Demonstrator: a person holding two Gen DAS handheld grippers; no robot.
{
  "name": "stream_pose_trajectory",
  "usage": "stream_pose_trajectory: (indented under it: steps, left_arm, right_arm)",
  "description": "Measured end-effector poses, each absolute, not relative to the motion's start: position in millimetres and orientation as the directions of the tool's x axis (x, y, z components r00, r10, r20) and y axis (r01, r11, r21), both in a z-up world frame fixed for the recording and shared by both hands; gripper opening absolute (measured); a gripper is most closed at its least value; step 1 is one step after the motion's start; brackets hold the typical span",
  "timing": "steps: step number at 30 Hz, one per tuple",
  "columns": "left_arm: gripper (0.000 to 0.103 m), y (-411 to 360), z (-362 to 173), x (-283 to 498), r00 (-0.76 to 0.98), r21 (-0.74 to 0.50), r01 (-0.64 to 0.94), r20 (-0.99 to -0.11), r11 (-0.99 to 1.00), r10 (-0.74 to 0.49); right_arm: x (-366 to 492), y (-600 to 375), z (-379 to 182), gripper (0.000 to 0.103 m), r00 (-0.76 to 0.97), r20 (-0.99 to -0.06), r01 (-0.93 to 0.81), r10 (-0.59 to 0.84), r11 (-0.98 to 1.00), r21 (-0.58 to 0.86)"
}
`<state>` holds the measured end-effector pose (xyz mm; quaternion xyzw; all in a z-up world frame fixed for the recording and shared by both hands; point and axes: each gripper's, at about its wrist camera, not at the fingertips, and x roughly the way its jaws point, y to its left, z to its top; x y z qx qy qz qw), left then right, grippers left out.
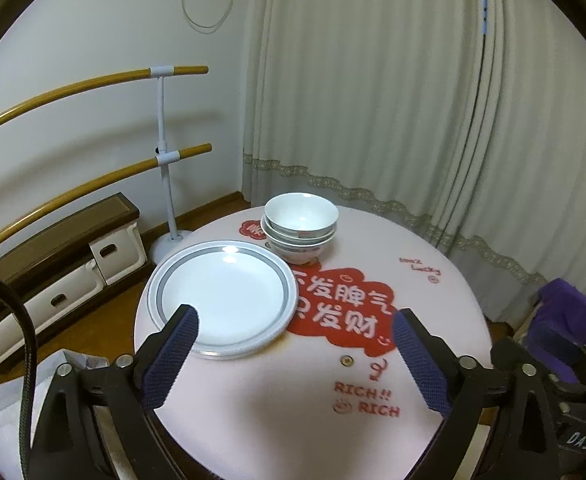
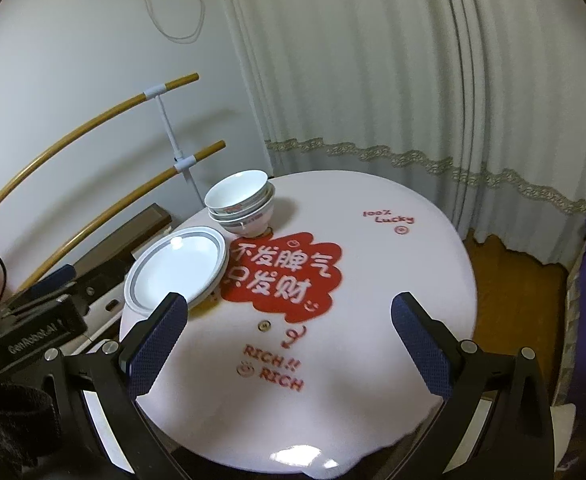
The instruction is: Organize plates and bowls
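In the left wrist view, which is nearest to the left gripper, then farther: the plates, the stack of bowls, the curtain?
From the left gripper, in the left wrist view:
1. Plates, just past its left finger, on the table's left.
2. Stack of bowls, behind the plates at the far edge.
3. Curtain, beyond the table.

Each claw is black, with silver screws and dark-blue textured pads (image 1: 169, 356); a black cable (image 1: 27, 344) trails beside the left claw (image 1: 295, 320).

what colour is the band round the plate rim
Grey, a ring on the white plate just inside the rim; clearest in the left wrist view.
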<state>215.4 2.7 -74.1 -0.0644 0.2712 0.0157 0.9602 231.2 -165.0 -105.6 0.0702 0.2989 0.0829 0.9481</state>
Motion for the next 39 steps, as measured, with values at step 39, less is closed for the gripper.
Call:
stream_pose_trajectory:
  steps: [39]
  left_arm:
    - [0.102,16,-48,133,0.903,-0.110,-0.063,-0.429,0.992,0.010]
  right_arm:
    - [176,-144,-76,0.103,0.850,-0.500,-0.120,0.166,0.985,0.122]
